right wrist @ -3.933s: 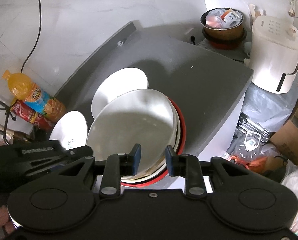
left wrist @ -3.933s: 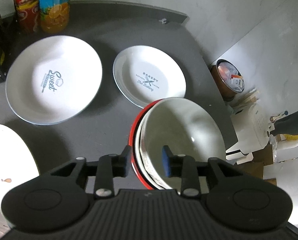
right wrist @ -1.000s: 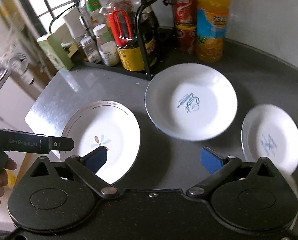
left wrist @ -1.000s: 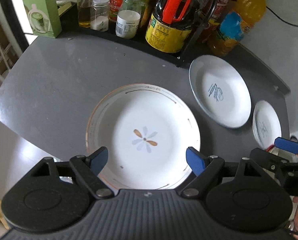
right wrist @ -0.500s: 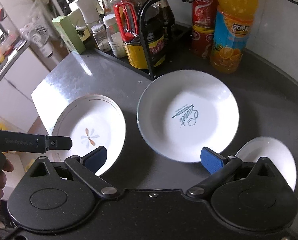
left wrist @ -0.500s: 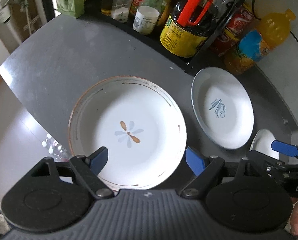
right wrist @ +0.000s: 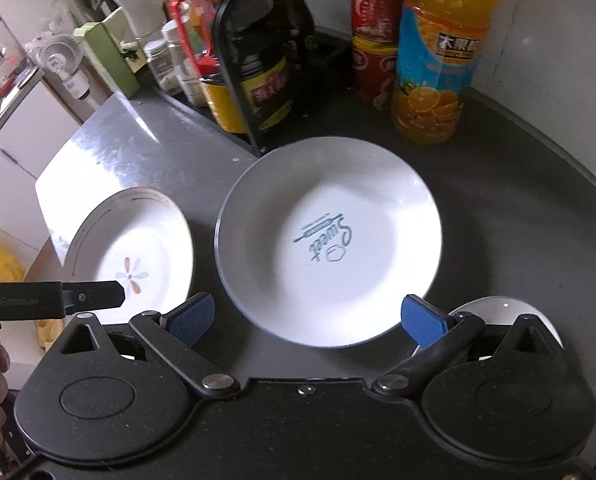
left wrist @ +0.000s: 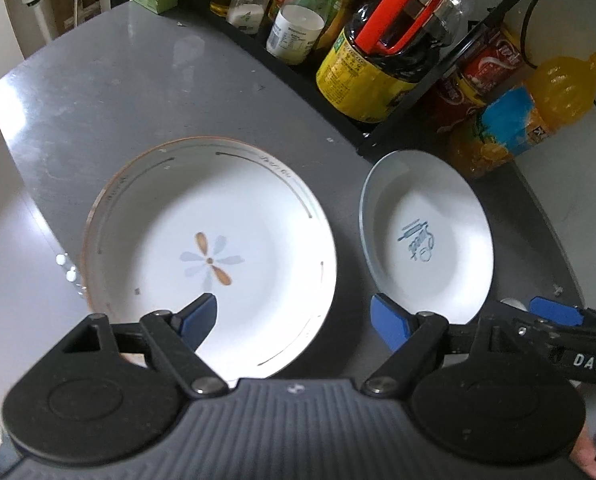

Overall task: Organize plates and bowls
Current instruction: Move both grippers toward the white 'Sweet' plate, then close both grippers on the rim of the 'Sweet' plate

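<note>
Okay, your grey matte counter (left wrist: pixel 138 92) holds two round glossy white plates: flower plate (left wrist: pixel 210 256) left, lettered plate (right wrist: pixel 330 248) beside it. Left gripper (left wrist: pixel 294 318) and right gripper (right wrist: pixel 306 316) both gape, empty.

Home kitchen — grey countertop (left wrist: pixel 146 80) against a tiled wall, black wire rack (right wrist: pixel 238 92) crowded with sauce jug (left wrist: pixel 382 60), spice jars (left wrist: pixel 294 28), cans. Orange drink bottle (right wrist: pixel 438 52) alongside — small desk fan (right wrist: pixel 64 66) and white cabinets beyond.
</note>
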Demonstrator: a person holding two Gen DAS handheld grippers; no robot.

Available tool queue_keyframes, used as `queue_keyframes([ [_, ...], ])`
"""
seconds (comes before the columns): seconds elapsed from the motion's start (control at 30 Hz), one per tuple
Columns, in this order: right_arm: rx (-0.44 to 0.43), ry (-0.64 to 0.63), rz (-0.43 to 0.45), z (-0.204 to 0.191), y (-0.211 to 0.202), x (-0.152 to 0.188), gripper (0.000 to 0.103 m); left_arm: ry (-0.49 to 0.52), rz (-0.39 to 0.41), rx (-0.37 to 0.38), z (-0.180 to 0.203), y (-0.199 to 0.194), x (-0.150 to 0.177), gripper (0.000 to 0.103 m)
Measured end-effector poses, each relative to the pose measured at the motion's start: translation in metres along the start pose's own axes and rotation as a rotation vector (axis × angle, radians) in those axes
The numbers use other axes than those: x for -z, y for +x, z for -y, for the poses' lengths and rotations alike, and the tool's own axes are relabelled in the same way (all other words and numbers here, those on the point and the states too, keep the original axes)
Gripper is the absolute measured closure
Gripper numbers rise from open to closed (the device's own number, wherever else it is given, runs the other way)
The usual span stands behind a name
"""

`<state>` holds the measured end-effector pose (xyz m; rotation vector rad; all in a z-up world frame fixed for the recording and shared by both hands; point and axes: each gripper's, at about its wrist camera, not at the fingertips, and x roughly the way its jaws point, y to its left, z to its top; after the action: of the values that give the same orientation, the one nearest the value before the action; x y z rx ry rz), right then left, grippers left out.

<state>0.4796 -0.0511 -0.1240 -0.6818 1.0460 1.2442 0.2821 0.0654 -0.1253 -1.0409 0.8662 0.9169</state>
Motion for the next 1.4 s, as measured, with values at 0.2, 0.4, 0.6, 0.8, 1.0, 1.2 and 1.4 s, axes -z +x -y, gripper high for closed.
queue_keyframes([
  [0.2, 0.027, 0.058, 0.018, 0.018, 0.007, -0.006, 0.012, -0.015, 0.011, 0.052, 0.01, 0.013, -0.009, 0.025],
  [0.4, 0.029, 0.16, 0.013, 0.046, 0.021, -0.008, 0.031, -0.02, -0.001, 0.128, 0.023, 0.033, -0.022, 0.041],
  [0.6, 0.02, 0.276, 0.014, 0.079, 0.035, -0.009, 0.042, -0.024, -0.028, 0.177, 0.031, 0.056, -0.039, 0.054],
  [0.8, 0.034, 0.324, 0.023, 0.101, 0.048, -0.011, 0.048, -0.004, -0.026, 0.202, 0.038, 0.071, -0.055, 0.058],
  [1.0, 0.03, 0.383, 0.009, 0.119, 0.064, -0.008, 0.053, -0.002, -0.051, 0.209, 0.042, 0.094, -0.065, 0.064],
  [1.2, 0.008, 0.436, -0.011, 0.132, 0.075, -0.002, 0.059, -0.007, -0.065, 0.207, 0.043, 0.113, -0.071, 0.073],
  [1.4, -0.016, 0.471, -0.027, 0.137, 0.086, 0.003, 0.065, -0.01, -0.077, 0.175, 0.045, 0.127, -0.073, 0.077],
])
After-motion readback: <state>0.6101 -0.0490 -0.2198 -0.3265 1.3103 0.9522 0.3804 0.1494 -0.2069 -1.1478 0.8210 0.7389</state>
